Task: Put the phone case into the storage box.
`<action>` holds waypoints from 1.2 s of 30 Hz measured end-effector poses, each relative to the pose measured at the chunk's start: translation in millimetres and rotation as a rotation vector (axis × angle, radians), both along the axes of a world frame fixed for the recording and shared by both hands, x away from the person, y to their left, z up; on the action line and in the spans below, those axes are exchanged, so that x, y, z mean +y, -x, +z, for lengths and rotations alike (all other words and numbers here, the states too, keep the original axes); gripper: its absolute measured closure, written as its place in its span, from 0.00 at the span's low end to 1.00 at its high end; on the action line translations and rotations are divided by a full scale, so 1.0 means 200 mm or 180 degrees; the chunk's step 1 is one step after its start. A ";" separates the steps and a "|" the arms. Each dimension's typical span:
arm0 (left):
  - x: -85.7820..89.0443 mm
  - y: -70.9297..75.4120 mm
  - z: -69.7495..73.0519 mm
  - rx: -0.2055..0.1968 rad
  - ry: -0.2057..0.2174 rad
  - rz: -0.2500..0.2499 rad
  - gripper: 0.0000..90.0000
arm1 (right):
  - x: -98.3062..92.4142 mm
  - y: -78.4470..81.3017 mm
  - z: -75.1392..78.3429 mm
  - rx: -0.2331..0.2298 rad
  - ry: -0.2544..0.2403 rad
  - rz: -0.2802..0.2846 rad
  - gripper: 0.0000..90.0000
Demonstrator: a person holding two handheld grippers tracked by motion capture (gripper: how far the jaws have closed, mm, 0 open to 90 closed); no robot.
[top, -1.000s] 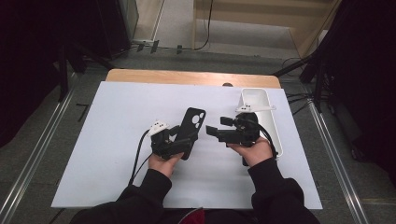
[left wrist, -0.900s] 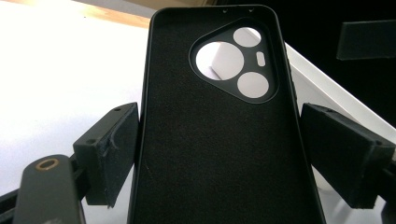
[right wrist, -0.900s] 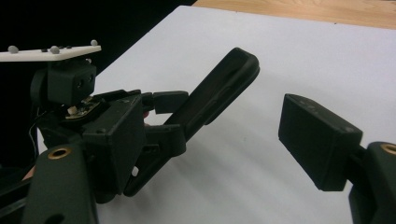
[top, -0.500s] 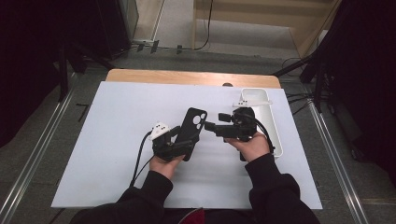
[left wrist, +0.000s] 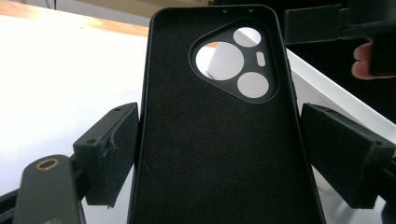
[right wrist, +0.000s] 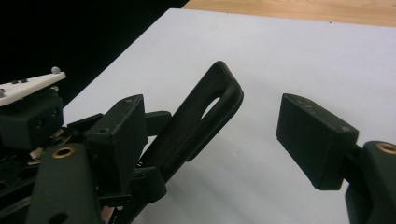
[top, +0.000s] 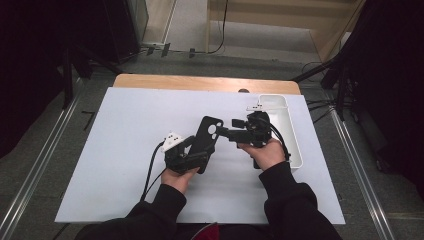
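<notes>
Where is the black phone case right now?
In the high view the phone case stands mid-table, clamped in the left gripper, just left of the right gripper and white tray.

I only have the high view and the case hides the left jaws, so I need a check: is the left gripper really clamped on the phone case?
Observer: Yes. In the left gripper view both pads press the side edges of the phone case.
Operator: Which face looks at that camera?
Observer: The felt-lined inside, camera cutout at the top.
Operator: Has the right gripper got hold of it?
Observer: No. In the right gripper view its jaws stand open, the case's top end between them, apart from the right-hand pad.
</notes>
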State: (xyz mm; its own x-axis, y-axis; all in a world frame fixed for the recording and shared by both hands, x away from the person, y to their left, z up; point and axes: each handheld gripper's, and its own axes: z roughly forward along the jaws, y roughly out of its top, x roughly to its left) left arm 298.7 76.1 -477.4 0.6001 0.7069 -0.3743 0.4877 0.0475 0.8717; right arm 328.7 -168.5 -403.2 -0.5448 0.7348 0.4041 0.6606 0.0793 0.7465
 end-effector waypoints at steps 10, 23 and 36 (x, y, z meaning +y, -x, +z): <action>-0.02 0.02 0.00 -0.0064 -0.0013 -0.0015 0.16 | 0.02 -0.04 -0.04 0.0085 -0.0017 -0.0028 0.26; -0.03 0.03 -0.02 -0.0031 0.0072 -0.0046 0.16 | 0.05 -0.08 -0.08 0.0169 -0.0066 -0.0010 0.38; -0.04 0.04 -0.02 -0.0081 0.0016 -0.0086 0.16 | 0.03 -0.09 -0.06 0.0493 -0.0256 -0.0178 0.74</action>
State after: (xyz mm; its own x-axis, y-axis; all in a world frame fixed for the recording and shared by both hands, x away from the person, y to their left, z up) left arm 290.4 67.1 -480.7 0.6283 0.6885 -0.3622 0.4665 0.0392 0.8837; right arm 346.4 -162.4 -415.8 -0.4307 0.7240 0.5388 0.7700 -0.0167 0.6378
